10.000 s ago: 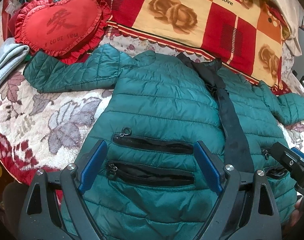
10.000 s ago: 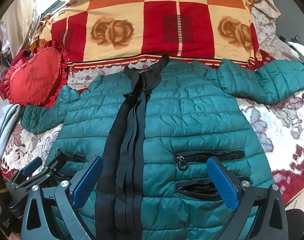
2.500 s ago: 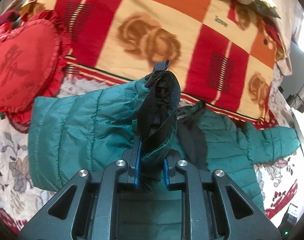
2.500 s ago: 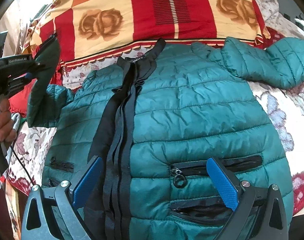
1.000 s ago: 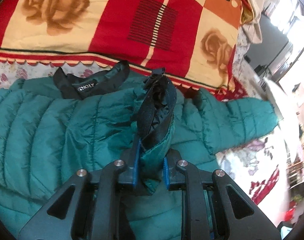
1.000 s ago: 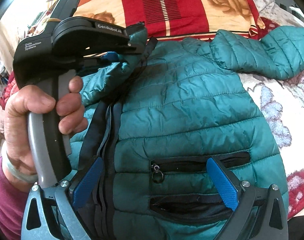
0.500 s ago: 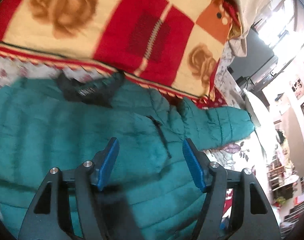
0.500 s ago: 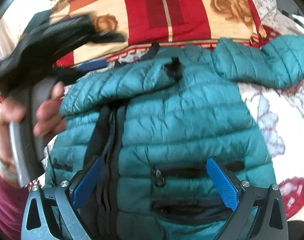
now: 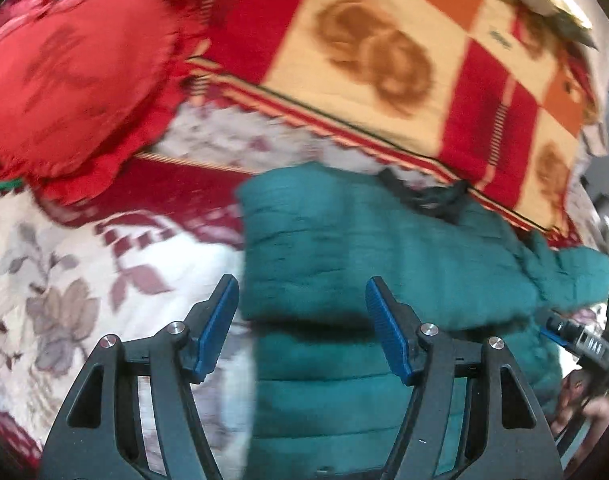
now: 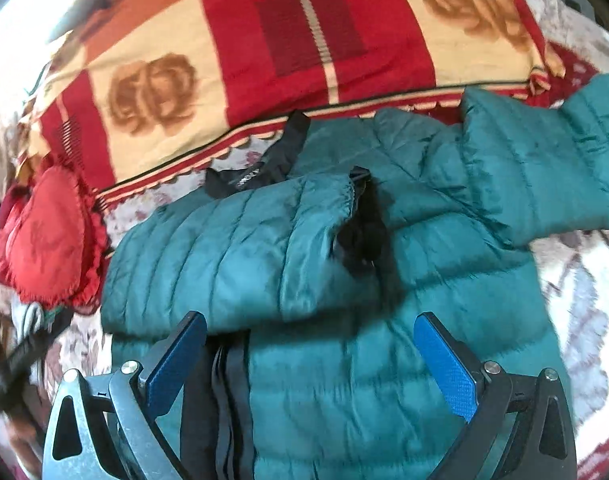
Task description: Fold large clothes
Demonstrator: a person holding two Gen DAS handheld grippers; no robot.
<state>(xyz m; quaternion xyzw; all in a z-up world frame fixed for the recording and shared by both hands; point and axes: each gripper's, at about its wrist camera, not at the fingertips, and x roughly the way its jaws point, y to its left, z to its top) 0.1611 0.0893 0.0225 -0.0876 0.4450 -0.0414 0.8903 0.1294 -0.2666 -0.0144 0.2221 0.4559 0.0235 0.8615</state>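
Observation:
A teal quilted jacket (image 10: 384, 360) lies front up on the bed, its black zipper strip (image 10: 228, 392) running down the middle. Its left sleeve (image 10: 232, 252) is folded across the chest, black cuff (image 10: 364, 236) near the centre. The other sleeve (image 10: 552, 168) still stretches out to the right. My left gripper (image 9: 302, 312) is open and empty above the jacket's folded left edge (image 9: 344, 248). My right gripper (image 10: 310, 356) is open and empty above the jacket's lower front.
A red heart-shaped cushion (image 9: 64, 80) lies left of the jacket; it also shows in the right wrist view (image 10: 48, 240). A red, orange and cream rose blanket (image 10: 304, 32) lies behind the collar. A floral bedspread (image 9: 64, 264) surrounds the jacket.
My left gripper carried the left sleeve cuff across the jacket, let it go on the chest and opened, then swung back to the left edge. My right gripper stayed open over the lower front.

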